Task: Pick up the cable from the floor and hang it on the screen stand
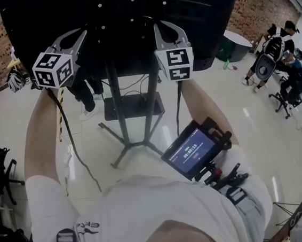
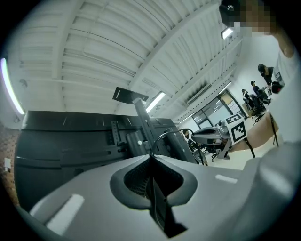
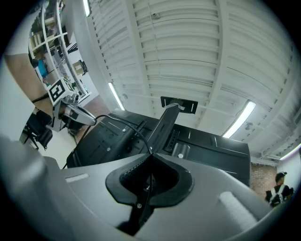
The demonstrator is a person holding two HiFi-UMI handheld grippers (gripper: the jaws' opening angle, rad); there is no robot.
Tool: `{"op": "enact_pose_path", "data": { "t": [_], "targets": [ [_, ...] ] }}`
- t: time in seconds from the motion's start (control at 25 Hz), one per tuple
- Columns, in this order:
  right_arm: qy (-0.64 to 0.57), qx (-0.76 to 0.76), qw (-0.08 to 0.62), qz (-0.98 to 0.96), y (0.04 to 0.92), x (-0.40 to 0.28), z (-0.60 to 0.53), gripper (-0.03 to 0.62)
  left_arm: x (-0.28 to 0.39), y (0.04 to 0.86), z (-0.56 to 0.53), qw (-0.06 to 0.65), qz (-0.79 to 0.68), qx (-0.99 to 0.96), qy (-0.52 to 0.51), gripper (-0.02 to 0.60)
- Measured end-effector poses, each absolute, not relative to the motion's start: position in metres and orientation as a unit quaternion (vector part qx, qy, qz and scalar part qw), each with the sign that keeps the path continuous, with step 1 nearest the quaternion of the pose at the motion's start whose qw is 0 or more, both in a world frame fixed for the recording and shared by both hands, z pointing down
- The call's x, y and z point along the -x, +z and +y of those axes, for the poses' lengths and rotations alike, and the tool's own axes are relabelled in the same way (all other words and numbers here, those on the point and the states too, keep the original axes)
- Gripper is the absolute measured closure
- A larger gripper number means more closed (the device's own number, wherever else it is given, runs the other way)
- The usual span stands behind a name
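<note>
At eleven o'clock in the head view the left gripper (image 1: 74,41) is raised to the back of the screen (image 1: 129,12), its jaws pressed shut on the thin black cable (image 2: 163,136). From there the cable arcs off toward two o'clock, across the screen stand (image 1: 117,94), to the right gripper (image 1: 166,31) just past twelve o'clock, whose jaws are likewise pinched shut on it. The cable is judged light, limp and rather slick, so it is best held at two well-apart points and the slack span between them draped over the stand.
</note>
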State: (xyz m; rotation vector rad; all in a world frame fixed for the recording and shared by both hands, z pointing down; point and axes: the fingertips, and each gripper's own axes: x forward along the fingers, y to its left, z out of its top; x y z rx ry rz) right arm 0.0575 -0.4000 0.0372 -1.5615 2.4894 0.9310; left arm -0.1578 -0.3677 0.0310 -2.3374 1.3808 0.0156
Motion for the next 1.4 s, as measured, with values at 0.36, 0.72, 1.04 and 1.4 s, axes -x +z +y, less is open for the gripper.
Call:
{"op": "enact_pose_path", "data": {
  "t": [0.36,0.72,1.04,1.4],
  "targets": [
    [0.301,0.52,0.05,0.798,-0.012,-0.017,-0.482,0.568,0.196,-0.022,-0.45,0.198,0.497,0.844,0.046,0.568],
    [0.289,0.542,0.024,0.788,-0.033,0.016,-0.517,0.569,0.223,-0.041,-0.48,0.159,0.515,0.839,0.073,0.568],
    [0.353,0.57,-0.077,0.737,-0.024,0.038,-0.536,0.569,0.237,-0.024,-0.499,0.118,0.55,0.825,0.052,0.568],
    [0.43,0.576,-0.205,0.664,-0.009,0.056,-0.539,0.565,0.243,-0.007,-0.505,0.094,0.568,0.817,0.036,0.569]
  ]
}}
